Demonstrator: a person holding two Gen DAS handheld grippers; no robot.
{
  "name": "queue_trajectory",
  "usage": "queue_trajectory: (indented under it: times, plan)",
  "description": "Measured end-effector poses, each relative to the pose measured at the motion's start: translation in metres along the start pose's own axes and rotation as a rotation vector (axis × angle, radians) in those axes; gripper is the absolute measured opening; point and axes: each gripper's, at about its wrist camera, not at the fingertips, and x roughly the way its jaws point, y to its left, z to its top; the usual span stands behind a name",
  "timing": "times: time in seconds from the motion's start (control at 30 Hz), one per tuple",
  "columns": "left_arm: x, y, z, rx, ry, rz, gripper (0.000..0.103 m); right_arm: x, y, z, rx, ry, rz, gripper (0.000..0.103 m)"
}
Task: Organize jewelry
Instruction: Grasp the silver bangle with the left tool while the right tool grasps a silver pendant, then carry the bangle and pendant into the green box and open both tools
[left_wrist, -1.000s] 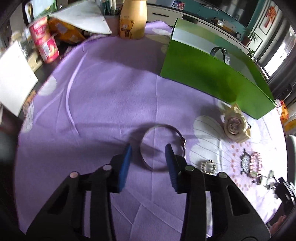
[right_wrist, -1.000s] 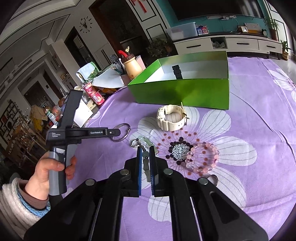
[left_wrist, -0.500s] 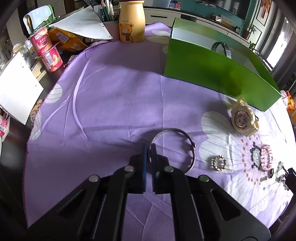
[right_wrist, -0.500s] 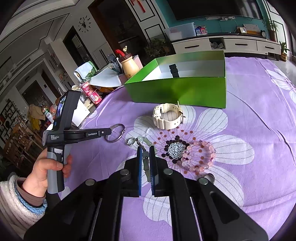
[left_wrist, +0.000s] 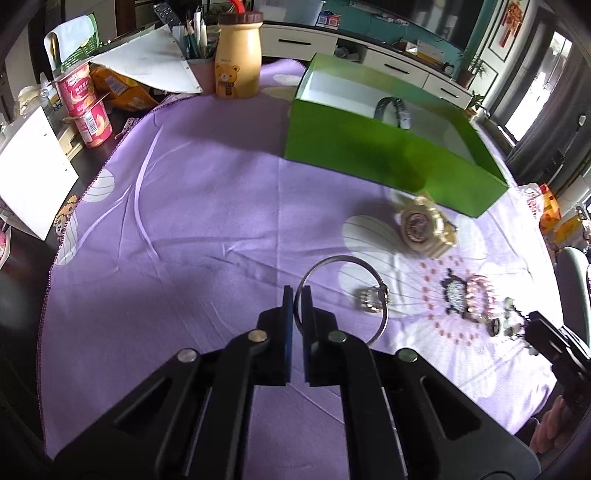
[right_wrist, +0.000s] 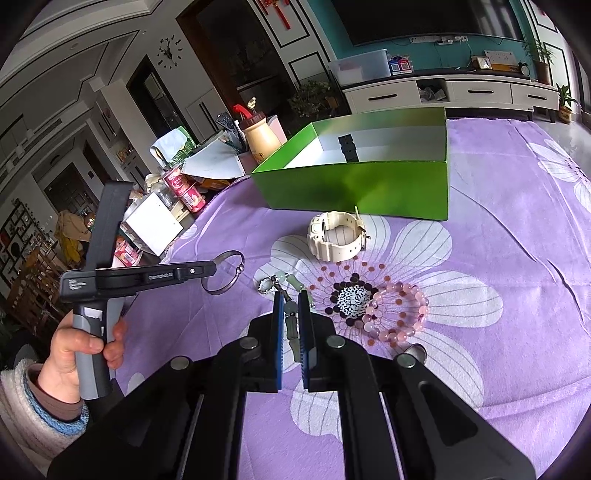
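A silver bangle (left_wrist: 343, 295) is pinched by its rim in the closed left gripper (left_wrist: 297, 295), lifted above the purple tablecloth (left_wrist: 192, 221). A jade pendant (right_wrist: 291, 325) is clamped in the right gripper (right_wrist: 291, 301). The thin, smooth bangle could be swung loose before the green box (left_wrist: 388, 155) is reached.

Clutter along the far edge of the purple flowered cloth (left_wrist: 207, 206)

At eleven o'clock a tan bear-print bottle (left_wrist: 236, 62) stands upright with a pen cup (left_wrist: 197, 55) touching its left side. At ten o'clock two red yogurt cups (left_wrist: 86, 107) are stacked beside an orange snack bag (left_wrist: 118, 88). A white box (left_wrist: 29, 173) sits at nine o'clock. A white TV cabinet (right_wrist: 458, 92) stands at twelve o'clock.
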Motion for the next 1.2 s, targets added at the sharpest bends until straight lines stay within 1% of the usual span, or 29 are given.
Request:
queue_trajectory:
  times: [0.1, 0.3, 0.47, 0.6, 0.83, 1.2]
  plan:
    - [-0.009, -0.003, -0.001, -0.002, -0.008, -0.02, 0.004, -0.005, 0.002, 0.001, -0.002, -0.008, -0.001, 0.007]
    - [-0.02, -0.008, -0.002, 0.003, -0.018, -0.034, 0.004, -0.013, 0.004, 0.002, -0.003, -0.027, 0.001, 0.007]
    - [-0.024, -0.008, 0.003, 0.005, -0.027, -0.031, 0.004, -0.015, 0.002, 0.005, -0.003, -0.037, 0.005, 0.007]
    - [-0.027, -0.01, 0.01, 0.003, -0.035, -0.048, 0.004, -0.013, -0.001, 0.009, 0.004, -0.038, 0.001, 0.007]
    - [-0.028, -0.019, 0.033, 0.015, -0.058, -0.079, 0.004, -0.013, -0.007, 0.021, 0.013, -0.058, -0.002, 0.007]
    - [-0.028, -0.039, 0.083, 0.036, -0.102, -0.069, 0.004, -0.021, -0.018, 0.059, 0.0, -0.137, -0.032, 0.007]
